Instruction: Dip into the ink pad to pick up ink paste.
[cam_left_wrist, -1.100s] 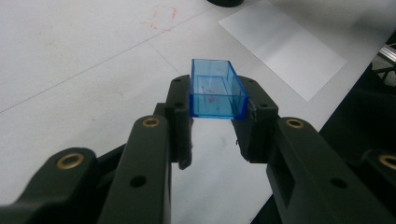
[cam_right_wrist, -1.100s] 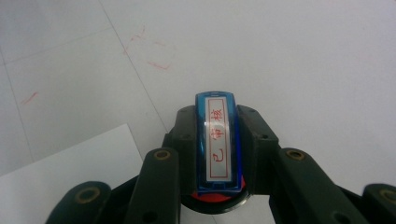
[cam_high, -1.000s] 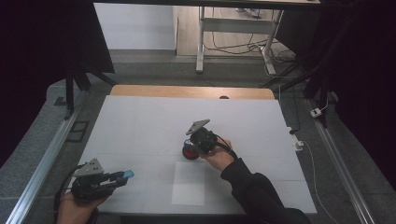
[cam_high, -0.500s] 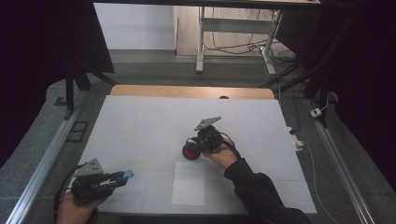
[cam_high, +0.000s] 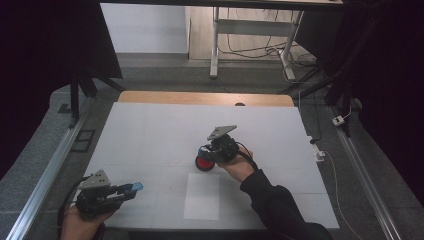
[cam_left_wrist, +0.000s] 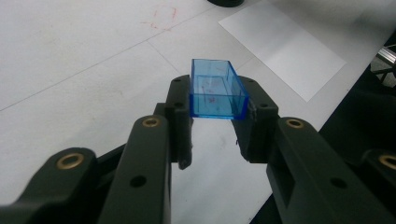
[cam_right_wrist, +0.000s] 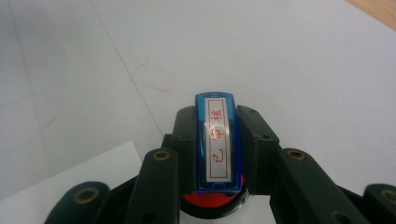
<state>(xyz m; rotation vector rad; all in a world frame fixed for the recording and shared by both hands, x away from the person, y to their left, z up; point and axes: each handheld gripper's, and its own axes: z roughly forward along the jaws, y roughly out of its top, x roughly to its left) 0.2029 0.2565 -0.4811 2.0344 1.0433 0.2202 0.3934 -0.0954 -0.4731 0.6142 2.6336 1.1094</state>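
Stamp (cam_right_wrist: 216, 144) sits clamped between right gripper (cam_right_wrist: 215, 140) fingers (cam_right_wrist: 186, 140), apparently upright.

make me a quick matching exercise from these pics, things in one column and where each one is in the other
Things:
1. blue cap
2. stamp
3. red ink pad
4. sheet of paper

Places:
A. flat on the table, between the two hands
B. under the stamp
C. in the left tongs
D. in the right tongs

Pairs: 1-C, 2-D, 3-B, 4-A
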